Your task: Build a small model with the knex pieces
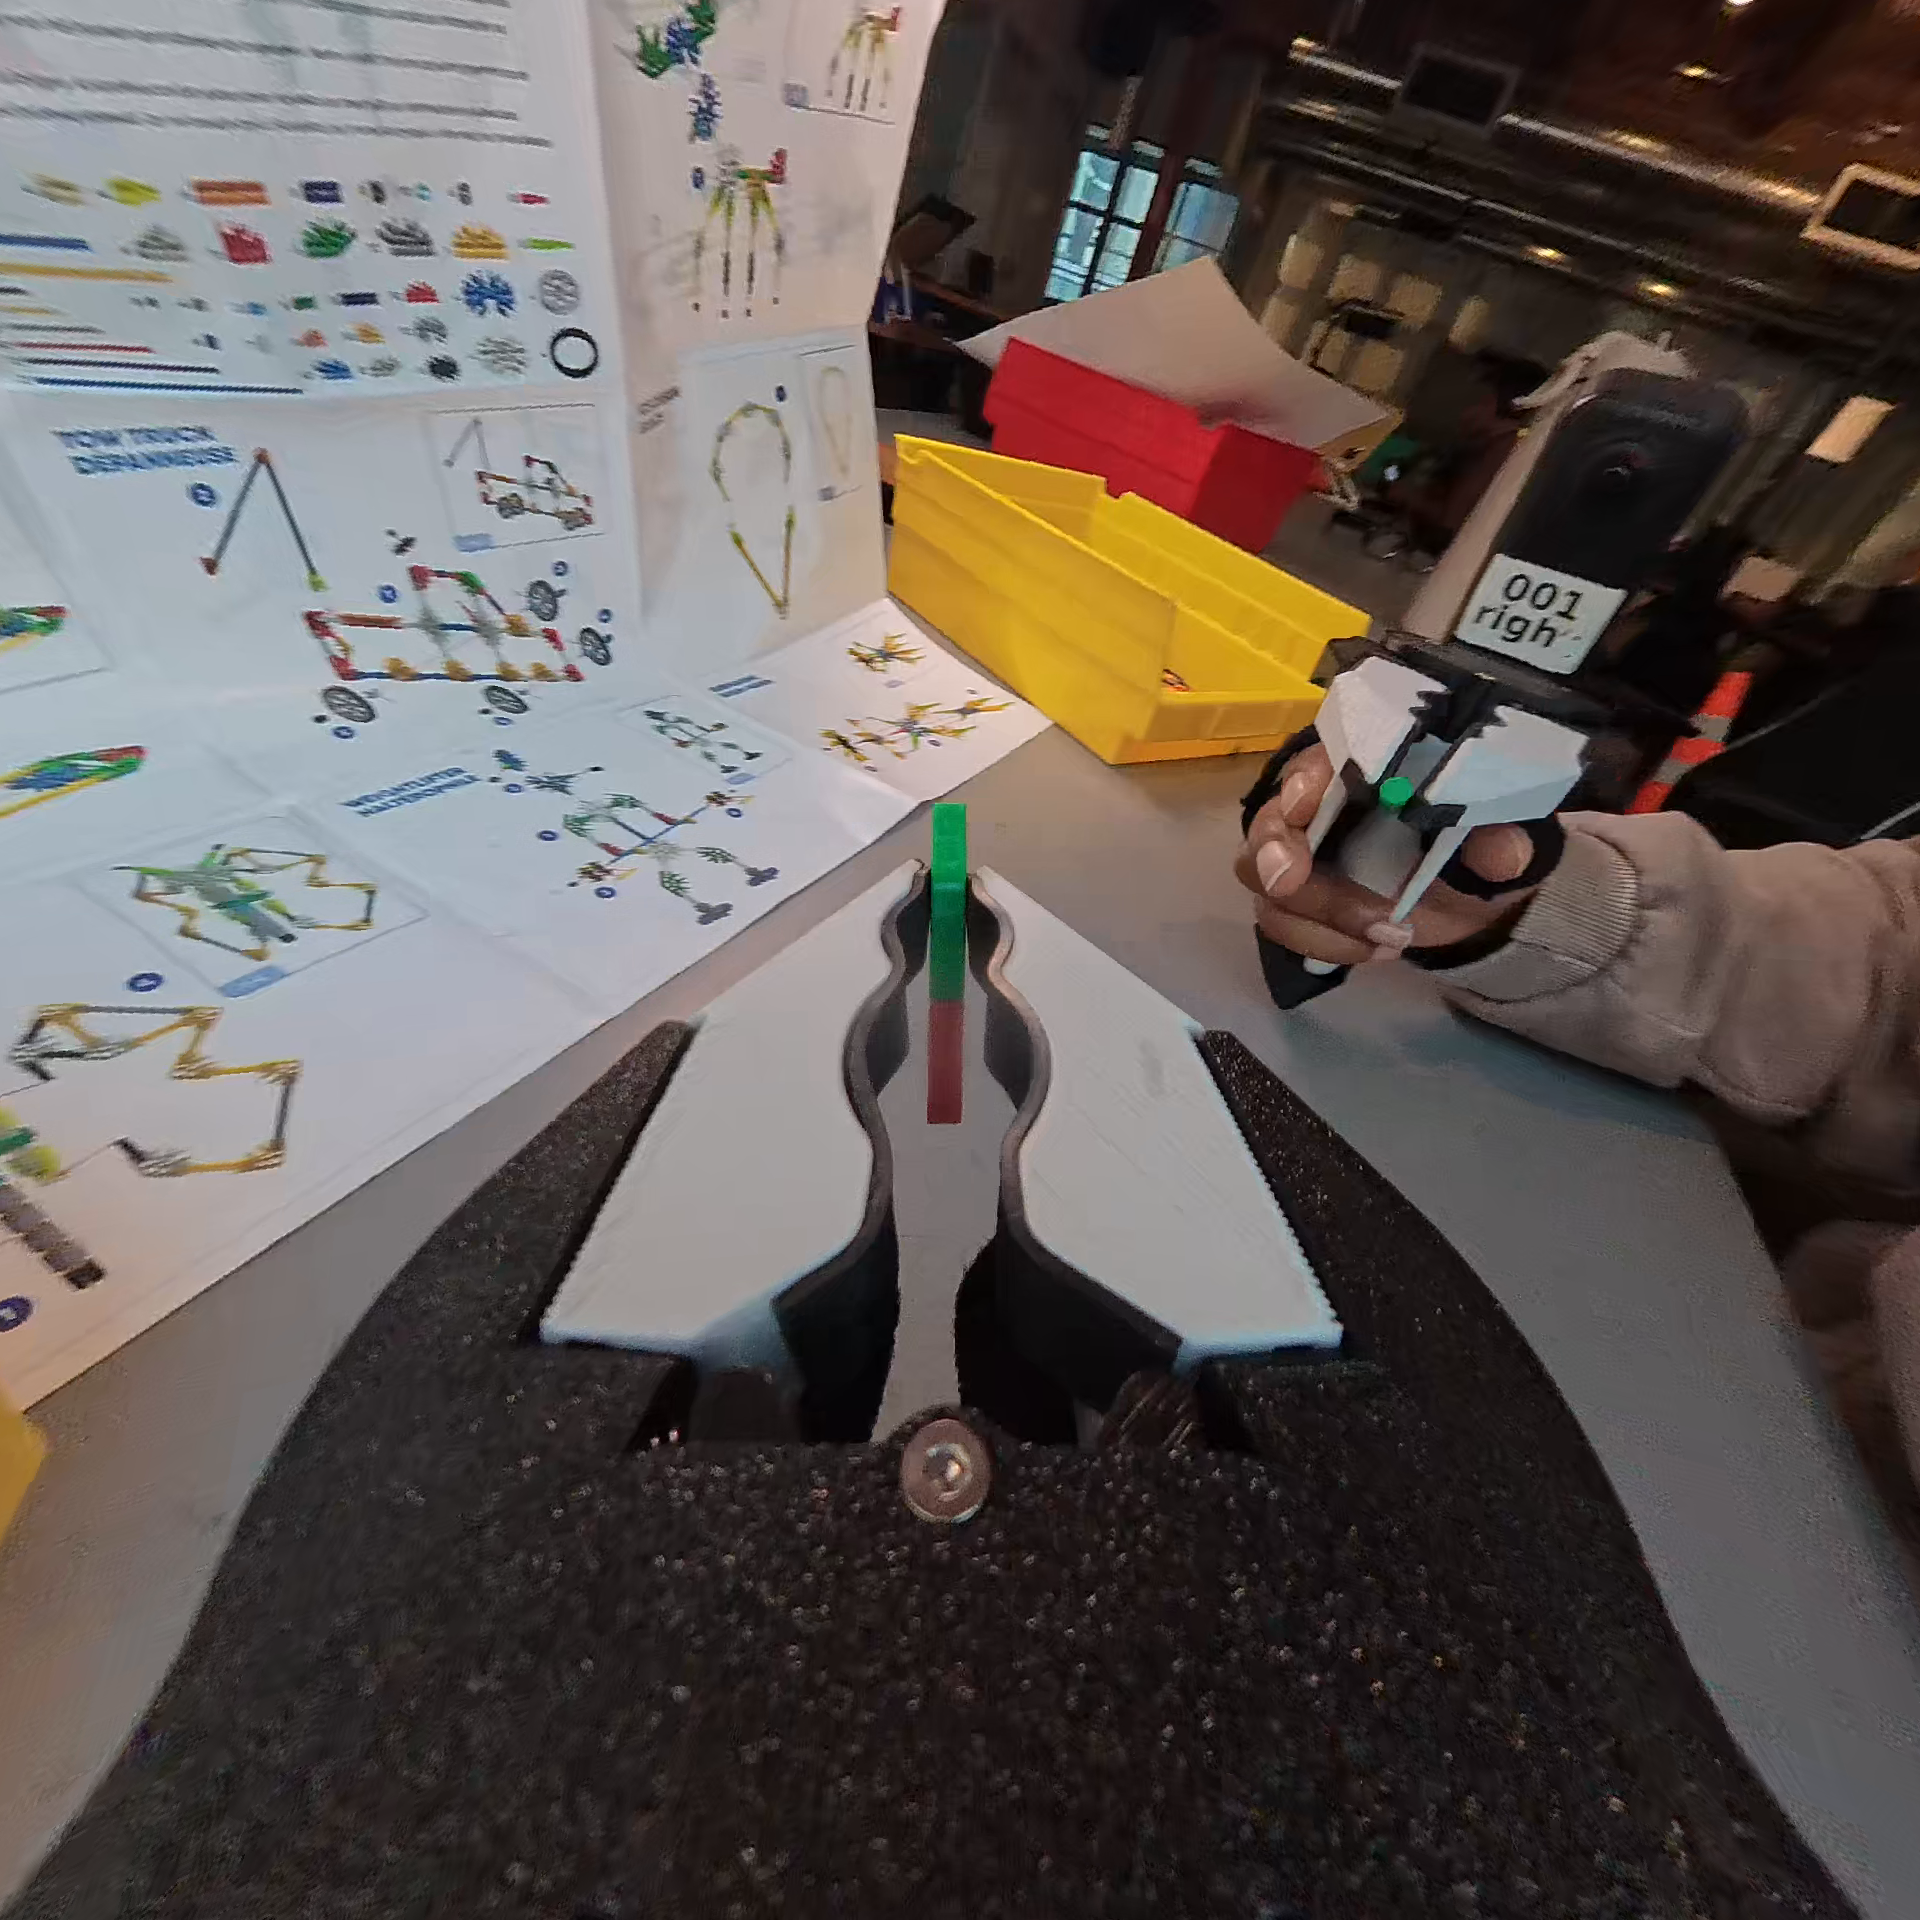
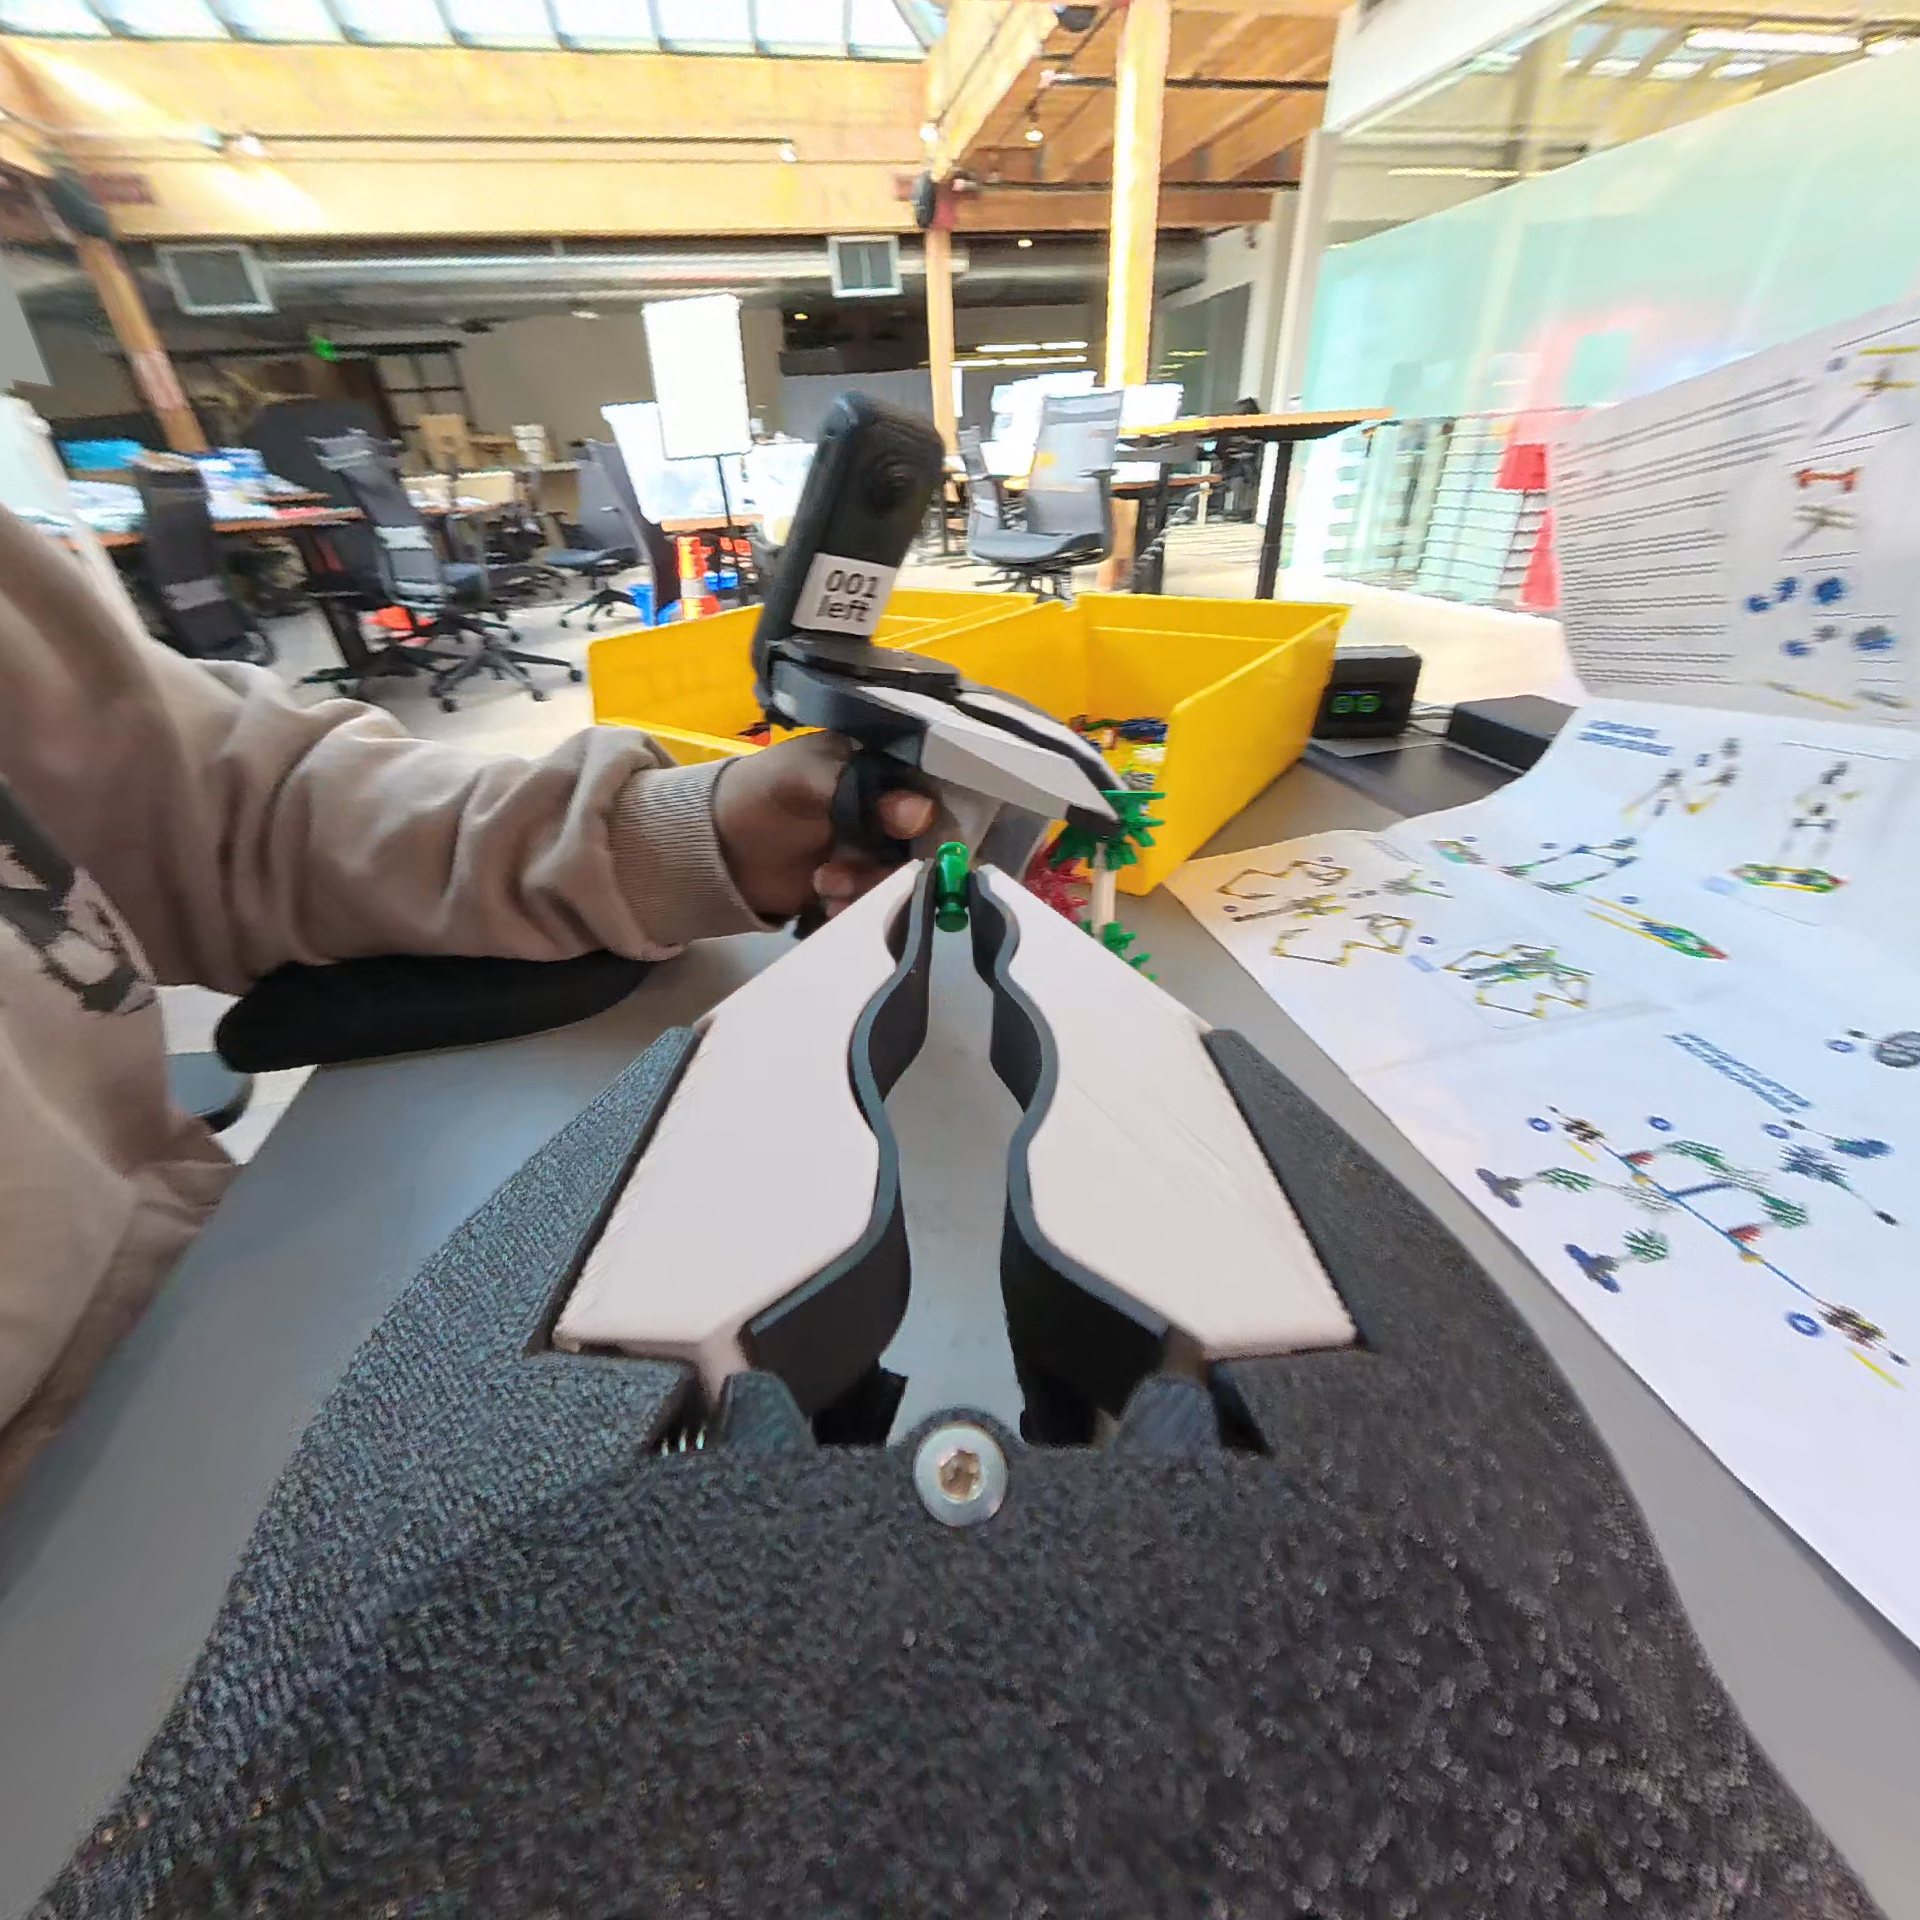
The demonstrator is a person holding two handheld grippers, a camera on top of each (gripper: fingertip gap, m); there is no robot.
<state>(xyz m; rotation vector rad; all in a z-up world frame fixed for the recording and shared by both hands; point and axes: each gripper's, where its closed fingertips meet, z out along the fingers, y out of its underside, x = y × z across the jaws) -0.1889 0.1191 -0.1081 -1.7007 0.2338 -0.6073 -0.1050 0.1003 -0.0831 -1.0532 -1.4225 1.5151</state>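
Left wrist view: we see the left gripper [image 1: 945,883] with its fingers [image 1: 790,1122] clenched on a flat green-and-red toy piece [image 1: 947,935] that stands edge-on between the tips, its green end poking past them. A large printed instruction sheet [image 1: 436,665] lies along the far left of the grey worktop [image 1: 1403,1299] and stands up behind it. A yellow bin [image 1: 1049,613] sits toward the far edge, a red bin [image 1: 1143,436] behind it. On the right, a hand [image 1: 1340,883] holds the right gripper [image 1: 1397,805], which pinches a small green rod [image 1: 1394,793].

Right wrist view: we see the right gripper [image 2: 948,883] clamping that green rod [image 2: 950,885] at its fingertips [image 2: 904,904]. Just beyond, a sleeved hand [image 2: 800,831] holds the left gripper [image 2: 1117,821], whose tips grip a toy assembly of green and red connectors [image 2: 1101,852]. Yellow bins [image 2: 1226,675] stand behind it, and the instruction sheet [image 2: 1621,997] covers the worktop's [image 2: 332,1164] right side.
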